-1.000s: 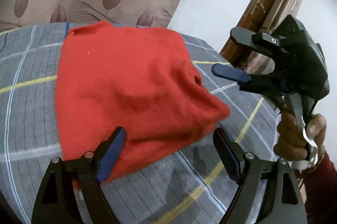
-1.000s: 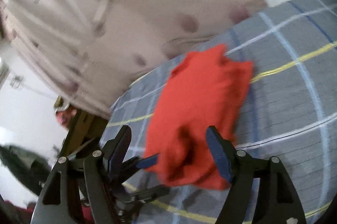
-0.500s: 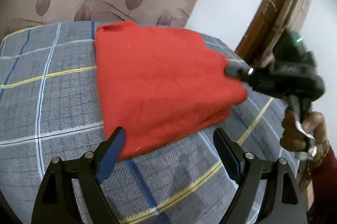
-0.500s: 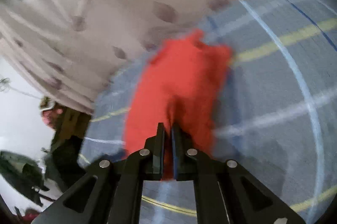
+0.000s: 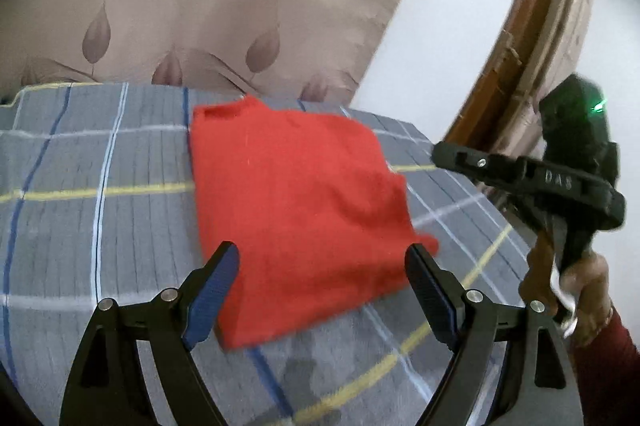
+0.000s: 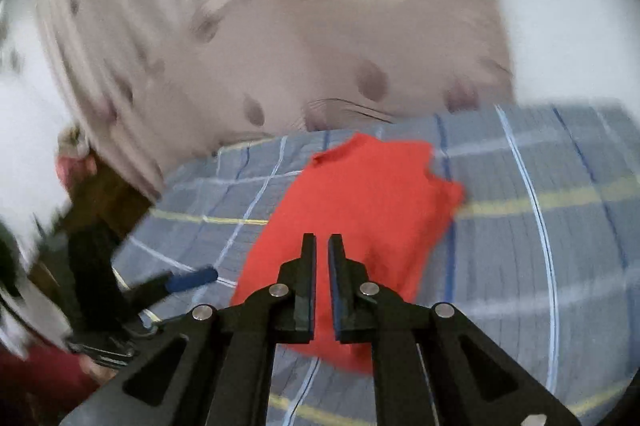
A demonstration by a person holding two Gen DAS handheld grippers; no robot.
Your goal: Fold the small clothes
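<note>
- The red garment (image 5: 296,210) lies folded into a rough rectangle on the plaid sheet (image 5: 100,218), flat apart from a few soft creases, with its neck edge at the far end toward the curtain.
- In the right wrist view the garment (image 6: 360,226) sits on the same sheet (image 6: 540,246), just beyond the fingertips; this view is motion-blurred.
- The left claw (image 5: 322,290) is released, its 2 blue-padded fingers (image 5: 212,294) spread wide to either side of the garment's near edge and above it; whether they touch the cloth cannot be told.
- The right claw (image 6: 322,246) is clenched, its fingers nearly together with only a thin slit between them and nothing gripped; red cloth shows behind the tips.
- From the left wrist view the right claw (image 5: 440,150) is seen from the side, off the garment's right edge and clear of it, a green light glowing on its body.
- A hand (image 5: 576,290) with a dark red sleeve holds its handle.
- The sheet is grey with blue, white and yellow lines.
- Behind it hangs a beige curtain (image 5: 200,6) printed with leaves and lettering, next to a white wall (image 5: 452,18) and a brown wooden frame (image 5: 548,26).
</note>
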